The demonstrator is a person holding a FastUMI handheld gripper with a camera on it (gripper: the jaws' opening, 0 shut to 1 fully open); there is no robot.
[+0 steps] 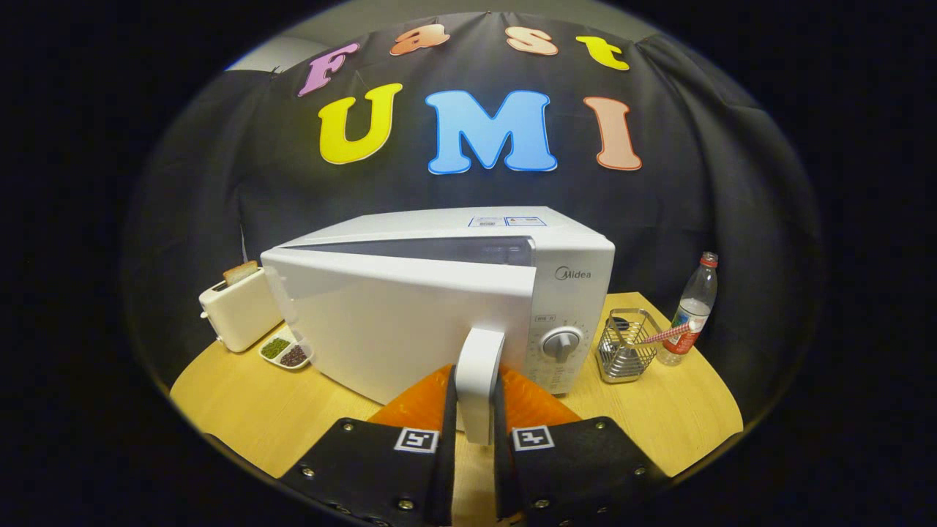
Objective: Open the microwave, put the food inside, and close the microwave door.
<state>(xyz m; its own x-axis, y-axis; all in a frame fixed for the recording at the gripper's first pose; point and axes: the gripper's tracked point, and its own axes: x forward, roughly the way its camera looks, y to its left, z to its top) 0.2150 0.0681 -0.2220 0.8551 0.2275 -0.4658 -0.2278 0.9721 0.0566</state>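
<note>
A white microwave (556,249) stands on the round wooden table (256,410), with a dial (561,342) on its right panel. Its door (388,322) is swung partly open, hinged at the left, and a dark gap shows along the door's top. The door's upright white handle (477,380) sits between my fingers, and my gripper (476,421) is shut on it, both fingers pressing its sides. A small white tray of food (285,353), with green and dark brown heaps, lies on the table left of the door.
A cream toaster (238,311) with a slice of bread in it stands at the far left beside the food tray. Right of the microwave are a wire basket (624,351) and a plastic bottle (692,311). Bare wood lies ahead of the fingers on both sides.
</note>
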